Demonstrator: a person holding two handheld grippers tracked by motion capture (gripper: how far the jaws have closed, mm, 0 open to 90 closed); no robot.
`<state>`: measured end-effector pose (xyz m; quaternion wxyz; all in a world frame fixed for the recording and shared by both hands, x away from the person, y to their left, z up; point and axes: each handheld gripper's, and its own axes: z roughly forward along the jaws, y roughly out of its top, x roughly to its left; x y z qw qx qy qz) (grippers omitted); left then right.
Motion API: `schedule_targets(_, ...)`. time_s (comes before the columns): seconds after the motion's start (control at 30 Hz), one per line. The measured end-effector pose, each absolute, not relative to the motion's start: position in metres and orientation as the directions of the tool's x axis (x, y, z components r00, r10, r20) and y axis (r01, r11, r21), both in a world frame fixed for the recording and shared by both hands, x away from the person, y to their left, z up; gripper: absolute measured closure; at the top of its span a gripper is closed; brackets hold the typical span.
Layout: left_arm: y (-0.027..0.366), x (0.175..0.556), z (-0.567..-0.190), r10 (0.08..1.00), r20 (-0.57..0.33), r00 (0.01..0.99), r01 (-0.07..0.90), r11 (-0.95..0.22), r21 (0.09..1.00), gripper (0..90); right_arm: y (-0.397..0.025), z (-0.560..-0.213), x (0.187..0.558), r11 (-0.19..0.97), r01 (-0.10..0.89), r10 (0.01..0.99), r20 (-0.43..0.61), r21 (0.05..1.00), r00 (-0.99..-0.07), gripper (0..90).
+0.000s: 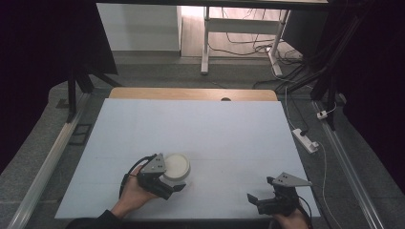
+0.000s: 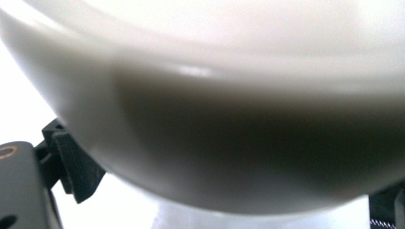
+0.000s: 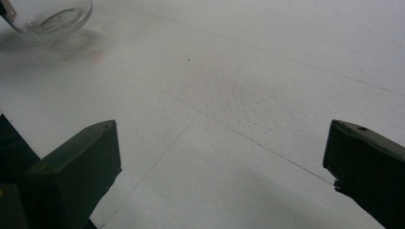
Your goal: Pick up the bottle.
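A white bowl is at the front left of the white table. My left gripper reaches it from the near side, jaws on either side of its lower wall, and appears shut on it. In the left gripper view the bowl is very close and blurred, and a black finger shows at its left. In the right gripper view the bowl looks translucent at the top left, with a shadow below it. My right gripper stands open over bare table at the front right, holding nothing.
The table's near edge runs just in front of both hands. A wooden strip lines the far edge. On the floor to the right lie a power strip and cables. A white desk frame stands beyond.
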<state>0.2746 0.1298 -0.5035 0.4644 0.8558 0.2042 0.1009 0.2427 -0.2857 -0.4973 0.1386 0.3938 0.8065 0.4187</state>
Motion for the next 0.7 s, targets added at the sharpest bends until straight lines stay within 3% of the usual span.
schedule_targets(0.7,0.109,0.302,-0.483,0.427,-0.01,0.904,0.232,-0.472,0.85,7.6,-0.286,-0.497,0.243,0.34,0.519,0.751,0.106,0.784,-0.652,0.0)
